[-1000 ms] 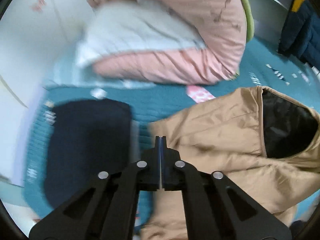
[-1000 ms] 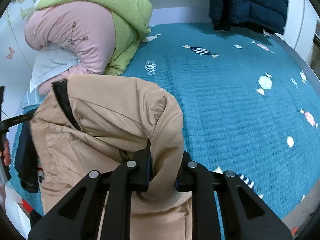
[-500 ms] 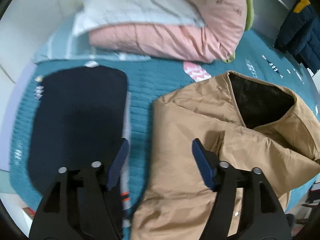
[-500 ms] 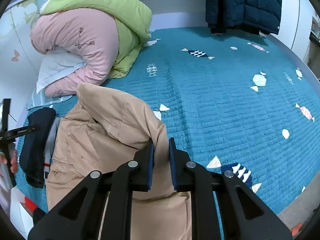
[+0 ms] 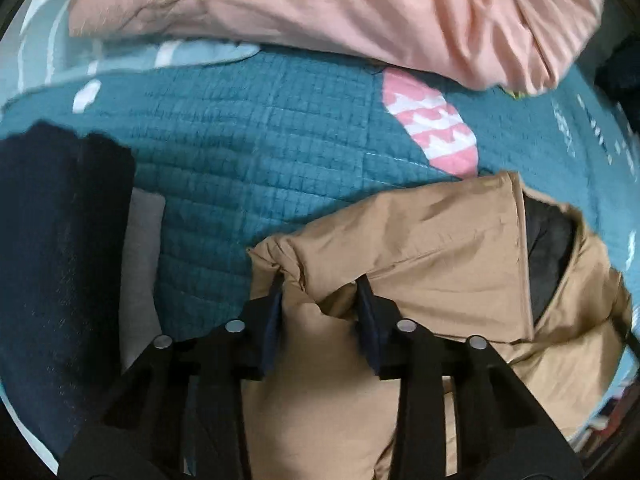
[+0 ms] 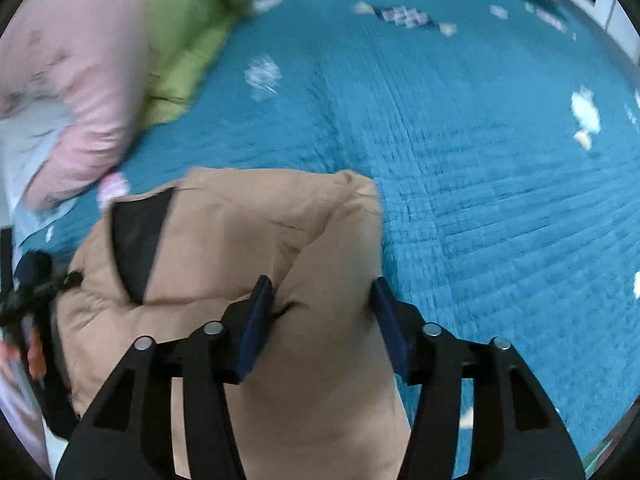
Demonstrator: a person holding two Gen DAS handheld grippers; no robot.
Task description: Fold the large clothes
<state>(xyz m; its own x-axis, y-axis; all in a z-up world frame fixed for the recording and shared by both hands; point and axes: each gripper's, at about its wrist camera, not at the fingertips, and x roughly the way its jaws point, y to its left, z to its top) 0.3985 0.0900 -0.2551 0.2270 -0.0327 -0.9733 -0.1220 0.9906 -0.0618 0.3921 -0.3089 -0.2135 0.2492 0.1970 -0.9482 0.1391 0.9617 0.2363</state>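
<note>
Your left tool has just been closing and now pinches a raised ridge of the tan jacket at its near corner, both pads sunk into the fabric, where half a second ago it stood wide above the cloth with nothing in it. Your right tool has gone the other way — its jaws have just been opening, and the thick fold of jacket they clamped a moment ago now sits loosely between them, the right pad standing clear of the cloth. Both tools have also dropped in close over the garment. That reads as a hand-over: the right side of the fold has been laid down, and the left looks set to carry the next one, so the jacket is partly folded, not finished. It lies on the teal quilted bed, black lining showing at the collar. A pink duvet is heaped at the head of the bed with a green one beside it, and a dark folded garment lies just left of the jacket.
</note>
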